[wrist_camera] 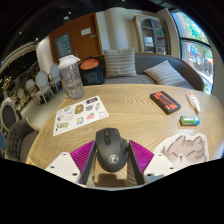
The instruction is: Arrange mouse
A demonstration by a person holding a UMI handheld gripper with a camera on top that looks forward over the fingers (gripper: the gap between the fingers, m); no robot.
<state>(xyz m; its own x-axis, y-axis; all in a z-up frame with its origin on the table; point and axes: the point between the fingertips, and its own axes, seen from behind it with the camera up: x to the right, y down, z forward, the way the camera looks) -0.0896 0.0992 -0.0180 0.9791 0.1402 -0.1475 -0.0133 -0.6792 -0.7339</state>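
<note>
The mouse's (pixel 110 150) rear is dipping out of sight below the gripper (pixel 112 158), and the print on the sheet (pixel 80 114) is too small to read. The mouse is black with a scroll wheel, sitting on the wooden table (pixel 130 105) between the pink pads (pixel 82 157). Both pads are pressing its sides, gripping it. A red-black box (pixel 165 101) and a jar (pixel 71 76) are lying beyond.

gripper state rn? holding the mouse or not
gripper: jaws closed on the black mouse, a pink pad against each of its sides, above the wooden table.
</note>
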